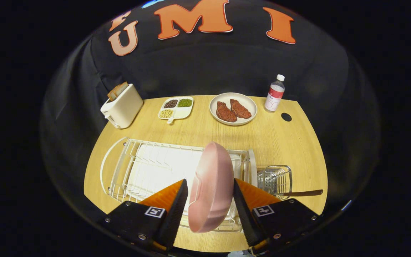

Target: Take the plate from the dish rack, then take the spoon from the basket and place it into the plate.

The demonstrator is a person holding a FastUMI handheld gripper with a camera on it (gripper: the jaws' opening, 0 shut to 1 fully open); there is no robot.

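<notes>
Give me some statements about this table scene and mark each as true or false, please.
1. The pink plate stands on edge between the claw fingers. True.
2. The toaster is empty. False: bread sticks out of its top.
3. The spoon lies in the pink plate. False: it rests at the wire basket.
4. A bottle stands beside the plate of meat. True.
</notes>
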